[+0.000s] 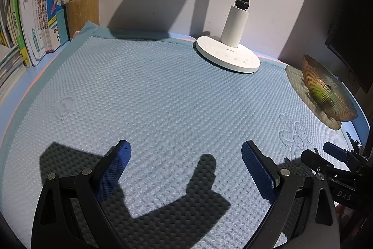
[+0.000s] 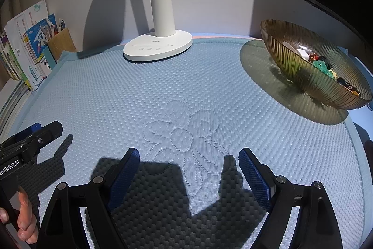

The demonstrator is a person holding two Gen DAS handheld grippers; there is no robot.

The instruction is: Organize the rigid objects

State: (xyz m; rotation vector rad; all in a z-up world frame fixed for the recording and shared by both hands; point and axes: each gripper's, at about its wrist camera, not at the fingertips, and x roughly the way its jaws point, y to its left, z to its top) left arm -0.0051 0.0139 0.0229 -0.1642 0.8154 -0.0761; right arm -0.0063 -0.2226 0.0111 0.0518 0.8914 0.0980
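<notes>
Two grippers hang over a blue bumpy mat (image 2: 163, 90) on a desk. The left gripper (image 1: 186, 169) has its two blue fingers (image 1: 116, 169) spread wide, and there is only mat between them. It holds nothing. The right gripper (image 2: 188, 174) looks the same: fingers far apart, nothing in them, just the stitched flower (image 2: 184, 134) on the mat below.

The small hard things are not on the mat. They sit in the brown glass bowl (image 2: 291, 57) at the far right side of the mat. I can see something white, something green and something dark with a yellow edge inside it, but they are too small to name. I think they are in the bowl because that is the tidy spot for them, all in one place.

A white lamp (image 2: 160, 43) stands at the back of the mat, close to the wall, so the middle stays free for work. Books (image 1: 30, 22) and a wooden pen cup (image 1: 81, 13) stand at the back left, out of the way.

Since no loose thing lies on the mat, I think the tidy-up is mostly done. That could be why both grippers point down at the mat with nothing to grab. A person's hand (image 2: 23, 221) holds the left one by its handle.
</notes>
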